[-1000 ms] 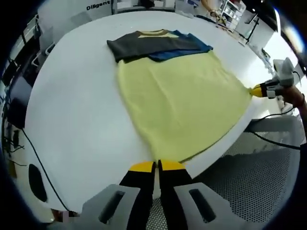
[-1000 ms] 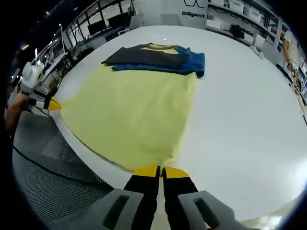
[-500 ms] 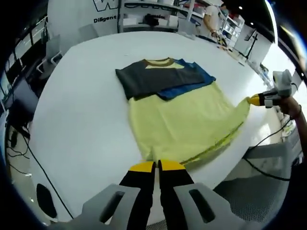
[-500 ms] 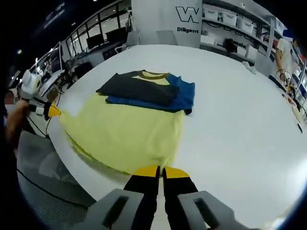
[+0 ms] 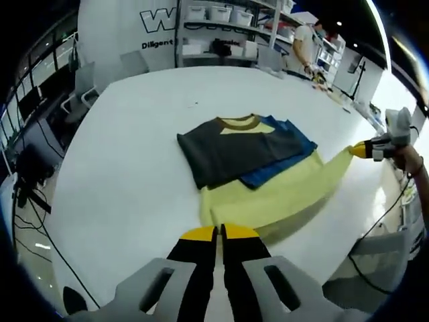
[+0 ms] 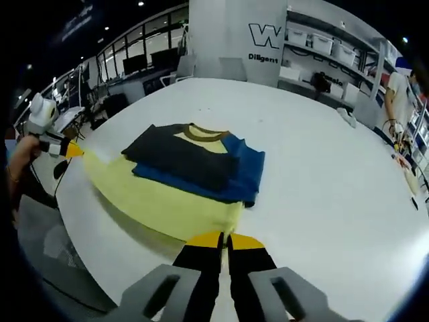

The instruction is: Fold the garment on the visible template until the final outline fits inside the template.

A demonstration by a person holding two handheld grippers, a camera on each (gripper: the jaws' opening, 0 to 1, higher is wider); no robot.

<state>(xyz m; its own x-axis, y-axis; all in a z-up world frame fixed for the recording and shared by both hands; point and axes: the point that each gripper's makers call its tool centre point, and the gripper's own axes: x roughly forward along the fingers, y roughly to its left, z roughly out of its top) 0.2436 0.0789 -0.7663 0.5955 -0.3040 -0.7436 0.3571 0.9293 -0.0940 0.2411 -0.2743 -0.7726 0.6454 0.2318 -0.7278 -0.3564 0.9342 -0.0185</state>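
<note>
While pinching 1 garment: 2 claws, left claw, right claw.

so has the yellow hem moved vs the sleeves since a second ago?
Yes. The yellow hem, held by both tongs, has come much closer to the folded sleeves.

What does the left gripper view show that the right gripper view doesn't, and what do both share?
Left gripper view alone: the right gripper pinching one yellow hem corner, seen from outside.

Right gripper view alone: the left gripper at the other hem corner.

Shared: the yellow T-shirt with one grey and one blue sleeve on the round white table, sleeves folded across the chest, hem lifted, and a person by the shelves.
</note>
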